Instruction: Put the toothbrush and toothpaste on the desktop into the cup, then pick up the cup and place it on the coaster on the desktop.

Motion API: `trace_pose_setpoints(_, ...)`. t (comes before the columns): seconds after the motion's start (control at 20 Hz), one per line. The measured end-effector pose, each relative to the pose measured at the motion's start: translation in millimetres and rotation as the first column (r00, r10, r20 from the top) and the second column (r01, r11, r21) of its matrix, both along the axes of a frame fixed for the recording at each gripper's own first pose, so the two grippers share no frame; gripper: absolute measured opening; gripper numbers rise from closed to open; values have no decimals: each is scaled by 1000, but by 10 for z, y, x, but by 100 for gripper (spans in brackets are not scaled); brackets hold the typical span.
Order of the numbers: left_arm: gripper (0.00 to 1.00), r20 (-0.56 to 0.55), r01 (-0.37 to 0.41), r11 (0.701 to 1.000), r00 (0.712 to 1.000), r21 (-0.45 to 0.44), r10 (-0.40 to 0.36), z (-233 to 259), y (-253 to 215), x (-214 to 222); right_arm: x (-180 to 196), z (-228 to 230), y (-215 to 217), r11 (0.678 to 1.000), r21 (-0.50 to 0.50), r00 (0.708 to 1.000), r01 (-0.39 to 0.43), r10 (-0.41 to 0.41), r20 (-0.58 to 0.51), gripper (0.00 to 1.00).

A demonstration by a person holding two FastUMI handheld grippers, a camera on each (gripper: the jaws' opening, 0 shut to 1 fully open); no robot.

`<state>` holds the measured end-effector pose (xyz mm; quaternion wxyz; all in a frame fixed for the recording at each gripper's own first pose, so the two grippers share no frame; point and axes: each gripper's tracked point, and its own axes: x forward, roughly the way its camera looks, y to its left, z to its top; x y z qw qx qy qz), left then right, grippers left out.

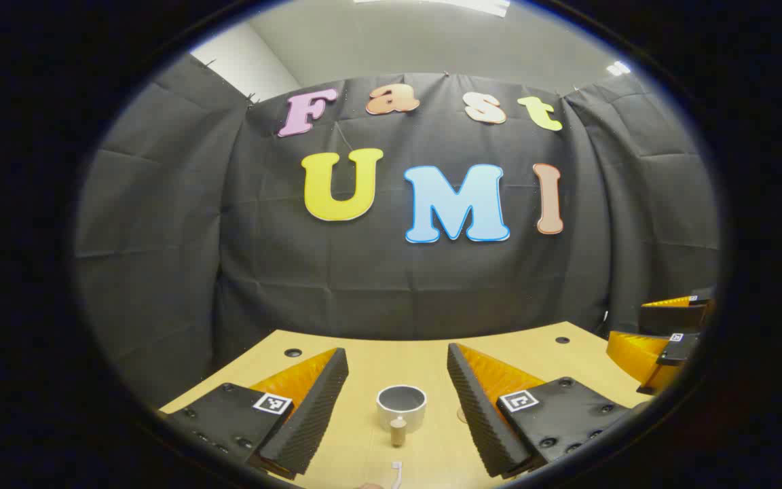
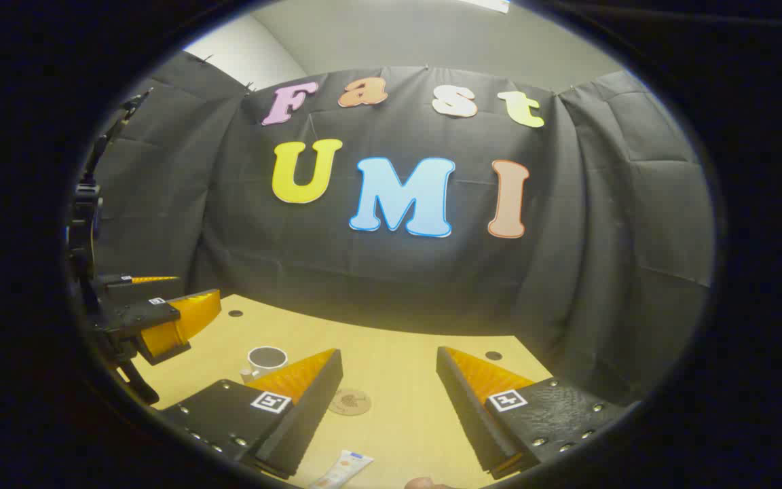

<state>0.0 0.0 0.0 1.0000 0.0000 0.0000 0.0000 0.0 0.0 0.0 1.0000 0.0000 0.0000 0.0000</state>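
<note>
A pale cup (image 1: 401,406) with a dark inside stands upright on the wooden desk, straight ahead between the fingers of my open left gripper (image 1: 396,350); its small beige handle (image 1: 398,430) faces me. The white tip of the toothbrush (image 1: 396,472) lies on the desk just in front of the cup, the rest hidden below. My right gripper (image 2: 387,353) is open above the desk with nothing between its fingers. A toothpaste tube (image 2: 343,470) lies flat below its left finger. The round brown coaster (image 2: 349,401) lies ahead. The cup (image 2: 267,358) stands farther left.
The wooden desk (image 1: 425,353) ends at the black cloth wall and has small dark holes (image 1: 292,352) near its back edge. The right gripper (image 1: 628,320) hovers at the desk's right side. The left gripper (image 2: 197,286) hangs over the desk's left side.
</note>
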Motion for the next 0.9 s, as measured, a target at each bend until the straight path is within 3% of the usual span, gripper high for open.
trace_pose_setpoints(0.55,100,-71,20,1000,997,3,-20,-206,82,110,68,-112,120,1000,11,999,-25,25,-45,92)
trace_pose_setpoints(0.6,95,-72,20,1000,997,5,-20,-200,91,114,70,-118,122,1000,16,999,-23,24,-48,90)
trace_pose_setpoints(0.7,100,-81,24,1000,996,6,-23,-227,98,133,95,-137,123,1000,19,998,-16,17,-60,90)
trace_pose_setpoints(0.9,97,-138,29,999,990,-23,-32,-430,106,138,139,-386,101,999,44,988,24,-17,-153,90)
